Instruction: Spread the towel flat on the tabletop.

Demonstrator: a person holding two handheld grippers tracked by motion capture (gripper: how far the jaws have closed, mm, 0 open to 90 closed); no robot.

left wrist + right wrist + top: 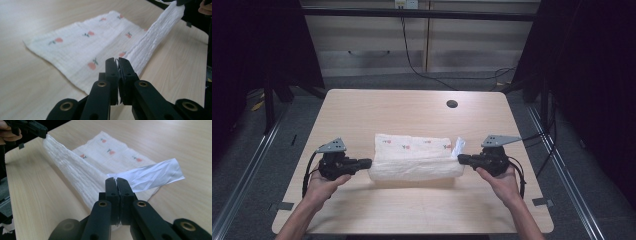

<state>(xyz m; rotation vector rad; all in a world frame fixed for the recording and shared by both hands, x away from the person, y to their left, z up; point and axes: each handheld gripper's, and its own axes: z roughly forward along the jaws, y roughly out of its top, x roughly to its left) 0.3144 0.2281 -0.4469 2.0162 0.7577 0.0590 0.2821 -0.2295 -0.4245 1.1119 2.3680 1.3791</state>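
The high view looks forward and down from above the person's side onto the whole table, far enough back to include the floor around it. Each gripper view sits close behind its own black jaws, low over the tabletop, looking along them: the left gripper view faces the right gripper, the right gripper view faces the left. All three views share the white cloth stretched between them.

Cloth corners hidden between closed jaws; label print illegible.
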